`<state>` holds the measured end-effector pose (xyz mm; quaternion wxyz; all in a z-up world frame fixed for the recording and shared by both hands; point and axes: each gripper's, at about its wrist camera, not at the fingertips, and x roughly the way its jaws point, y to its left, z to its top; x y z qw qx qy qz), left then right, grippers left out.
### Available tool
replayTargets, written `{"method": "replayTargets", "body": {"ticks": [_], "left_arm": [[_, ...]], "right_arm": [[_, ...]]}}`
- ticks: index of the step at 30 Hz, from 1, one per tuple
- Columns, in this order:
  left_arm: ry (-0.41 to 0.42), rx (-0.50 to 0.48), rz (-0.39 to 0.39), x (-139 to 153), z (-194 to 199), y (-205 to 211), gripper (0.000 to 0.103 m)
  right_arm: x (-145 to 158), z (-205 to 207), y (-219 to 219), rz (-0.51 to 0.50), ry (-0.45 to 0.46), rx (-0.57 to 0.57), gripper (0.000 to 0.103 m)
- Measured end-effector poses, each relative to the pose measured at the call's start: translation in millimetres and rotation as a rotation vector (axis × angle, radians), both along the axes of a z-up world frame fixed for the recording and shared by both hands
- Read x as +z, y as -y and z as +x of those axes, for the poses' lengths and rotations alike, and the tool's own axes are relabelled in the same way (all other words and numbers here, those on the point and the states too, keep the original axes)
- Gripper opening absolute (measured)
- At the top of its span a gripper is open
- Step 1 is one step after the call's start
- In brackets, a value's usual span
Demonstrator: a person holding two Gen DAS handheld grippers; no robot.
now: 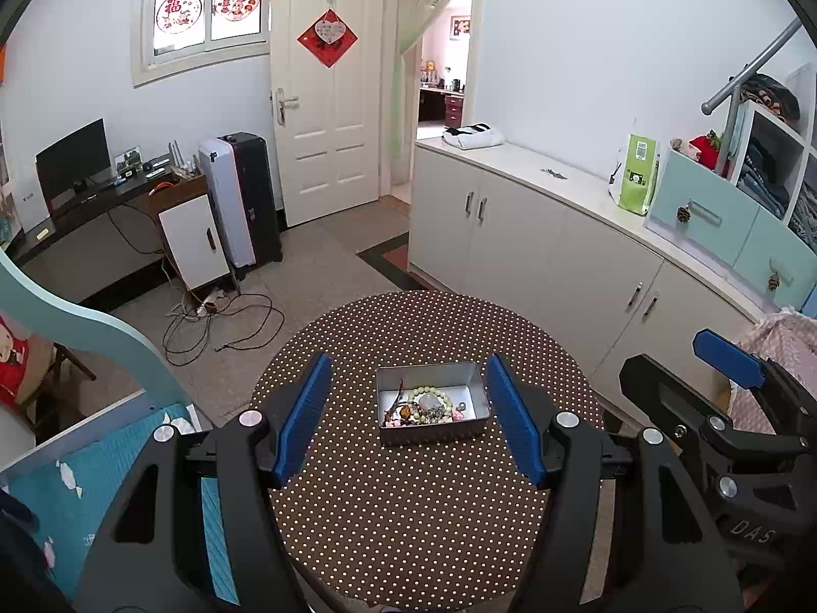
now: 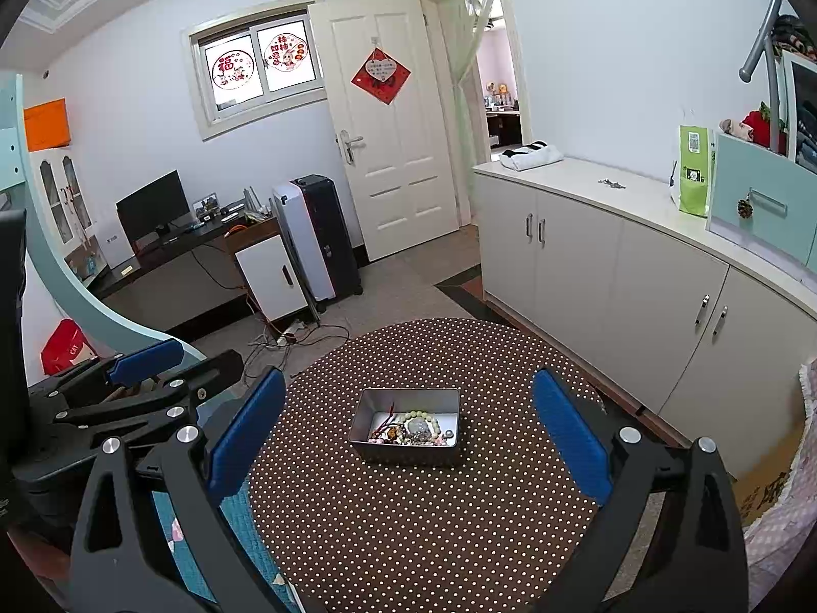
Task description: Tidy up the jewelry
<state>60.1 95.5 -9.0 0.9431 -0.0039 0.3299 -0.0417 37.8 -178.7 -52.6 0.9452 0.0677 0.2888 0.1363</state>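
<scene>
Tin (image 1: pixel 431 439) alone on table (image 1: pixel 408 521); bare cloth all round, approach unobstructed.

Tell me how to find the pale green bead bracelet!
Look at the round table with the brown polka-dot cloth. A silver metal tin sits alone on it, open, holding a jumble of jewelry. The bracelet is the ring of big pale green beads on the pile; the other pieces are smaller, darker or pink.

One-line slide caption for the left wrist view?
Open left gripper hovers before a metal tin of beaded jewelry on a polka-dot round table.
</scene>
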Motion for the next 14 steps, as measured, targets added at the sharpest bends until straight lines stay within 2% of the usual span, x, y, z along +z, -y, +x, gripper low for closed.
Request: {"method": "replayTargets", "body": {"ticks": [14], "left_arm": [[-0.016,0.0,-0.01,-4.5,1.3,0.8,0.065]], "right_arm": [[-0.7,-0.2,2.4,0.007,0.007,0.009,0.094]]}}
